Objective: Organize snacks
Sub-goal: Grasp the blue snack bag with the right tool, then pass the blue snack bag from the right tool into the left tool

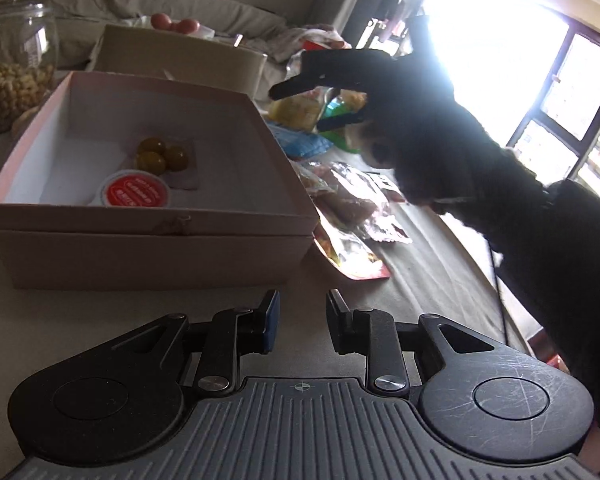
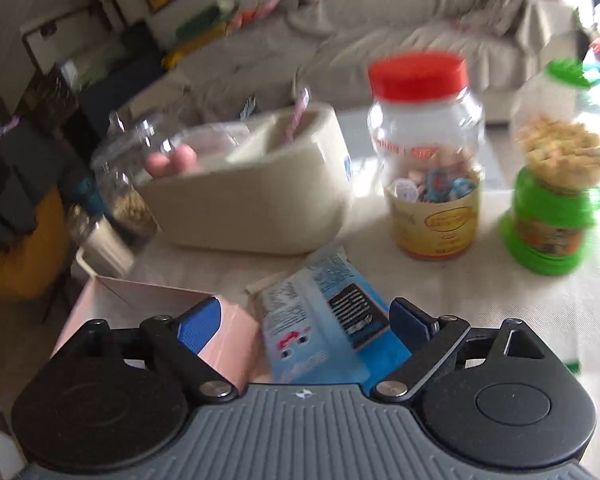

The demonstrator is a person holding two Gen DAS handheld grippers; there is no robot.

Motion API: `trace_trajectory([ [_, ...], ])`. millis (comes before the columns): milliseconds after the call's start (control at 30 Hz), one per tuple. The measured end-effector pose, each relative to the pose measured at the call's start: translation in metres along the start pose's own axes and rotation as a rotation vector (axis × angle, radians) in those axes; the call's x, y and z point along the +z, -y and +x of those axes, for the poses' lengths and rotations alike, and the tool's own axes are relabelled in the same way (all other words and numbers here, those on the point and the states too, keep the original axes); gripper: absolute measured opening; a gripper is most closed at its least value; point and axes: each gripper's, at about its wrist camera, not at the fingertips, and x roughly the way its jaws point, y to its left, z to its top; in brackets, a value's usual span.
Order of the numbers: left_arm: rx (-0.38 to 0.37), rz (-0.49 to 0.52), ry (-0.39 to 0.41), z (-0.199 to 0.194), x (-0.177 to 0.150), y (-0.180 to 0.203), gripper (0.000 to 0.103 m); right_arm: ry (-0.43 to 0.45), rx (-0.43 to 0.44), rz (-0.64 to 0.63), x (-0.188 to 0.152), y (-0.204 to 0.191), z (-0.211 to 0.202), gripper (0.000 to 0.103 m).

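An open pink box (image 1: 148, 216) sits on the table and holds a small cup with a red lid (image 1: 136, 194) and a pack of yellow-green balls (image 1: 162, 154). My left gripper (image 1: 302, 306) is partly open and empty, low over the table in front of the box. My right gripper (image 1: 320, 98) shows as a dark shape, open, above the snack pile right of the box. In the right wrist view it (image 2: 304, 314) hangs open above a blue snack packet (image 2: 320, 320), with the pink box's corner (image 2: 140, 300) under its left finger. Foil snack packets (image 1: 348, 216) lie beside the box.
A beige divided container (image 2: 260, 200) with pink balls stands behind the box. A red-lidded jar of sweets (image 2: 428, 160) and a green-lidded jar of biscuits (image 2: 556, 184) stand at the right. A glass jar (image 1: 12, 76) stands at the far left. A sofa lies beyond.
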Motion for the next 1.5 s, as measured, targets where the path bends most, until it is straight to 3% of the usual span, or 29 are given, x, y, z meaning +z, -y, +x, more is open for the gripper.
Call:
trace_trajectory([
  [133,-0.017,-0.005,-0.003,0.006,0.004,-0.003,0.029,-0.087,-0.040,-0.046,0.004,0.011,0.034,0.092],
  [200,-0.020,-0.008,-0.006,0.009,0.006,-0.005,0.029,-0.144,-0.018,-0.095,-0.005,0.006,0.040,0.092],
  [367,-0.041,-0.036,-0.013,0.017,0.009,-0.007,0.029,-0.087,-0.059,-0.220,-0.033,-0.010,0.008,0.082],
  [467,-0.067,-0.055,-0.030,0.024,0.009,-0.004,0.029,-0.076,-0.048,-0.218,-0.047,-0.012,-0.021,0.073],
  [500,-0.076,-0.060,-0.033,0.026,0.009,-0.002,0.029,-0.072,-0.049,-0.219,-0.053,-0.013,-0.031,0.062],
  [567,-0.094,-0.066,-0.036,0.030,0.010,0.003,0.029,-0.061,-0.050,-0.208,-0.061,-0.010,-0.055,0.052],
  [600,-0.101,-0.066,-0.038,0.032,0.009,0.005,0.029,-0.064,-0.044,-0.199,-0.067,-0.009,-0.065,0.038],
  [733,-0.116,-0.069,-0.048,0.039,0.008,0.015,0.029,-0.067,-0.015,-0.167,-0.098,-0.006,-0.092,0.039],
  [900,-0.121,-0.054,-0.055,0.039,0.006,0.030,0.029,-0.059,-0.014,-0.218,-0.132,-0.014,-0.119,0.039],
  [1167,-0.097,-0.041,-0.023,0.028,0.009,0.037,0.029,-0.152,0.086,-0.247,-0.186,-0.030,-0.148,0.040],
  [1200,-0.091,-0.042,-0.021,0.028,0.010,0.038,0.029,-0.159,0.095,-0.252,-0.190,-0.032,-0.152,0.045],
  [1300,-0.069,-0.036,-0.016,0.030,0.011,0.041,0.029,-0.115,0.098,-0.267,-0.193,-0.035,-0.168,0.074],
  [1500,-0.028,-0.020,-0.019,0.037,0.008,0.043,0.029,0.009,-0.053,-0.225,-0.192,-0.028,-0.180,0.076],
])
